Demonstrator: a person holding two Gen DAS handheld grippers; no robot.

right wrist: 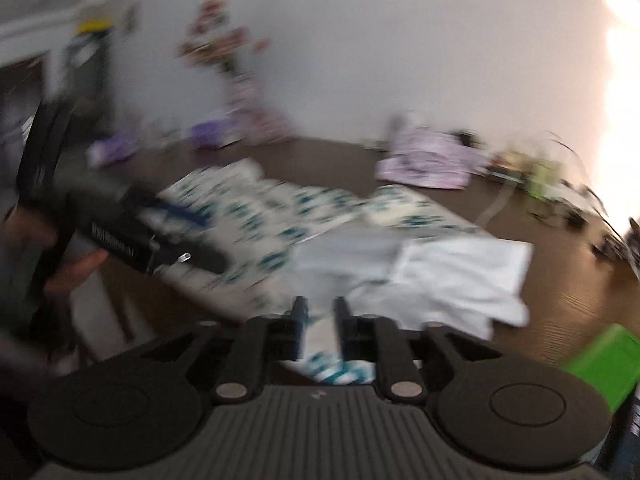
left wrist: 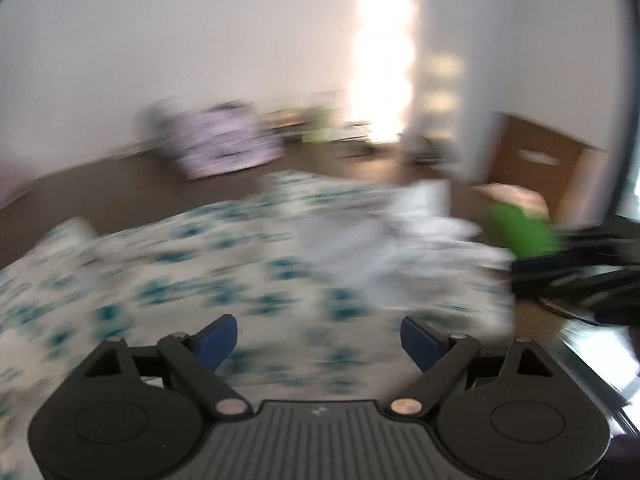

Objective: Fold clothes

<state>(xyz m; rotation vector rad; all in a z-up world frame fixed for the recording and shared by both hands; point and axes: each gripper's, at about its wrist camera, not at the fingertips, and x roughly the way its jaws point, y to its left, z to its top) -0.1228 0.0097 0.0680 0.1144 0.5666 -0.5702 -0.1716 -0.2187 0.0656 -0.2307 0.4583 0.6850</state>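
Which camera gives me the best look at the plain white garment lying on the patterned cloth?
The right wrist view: the white garment lies spread across mid-frame with its edges and far corner visible, though blurred. The left wrist view shows it as a smaller, more smeared heap toward the right, its outline hard to read.

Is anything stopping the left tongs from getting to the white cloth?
Probably not. The left tongs are open and empty, and only flat patterned fabric lies before the white cloth.

Bare tabletop (right wrist: 560, 280) right of clothes; green box (right wrist: 600, 364) blocks near corner.
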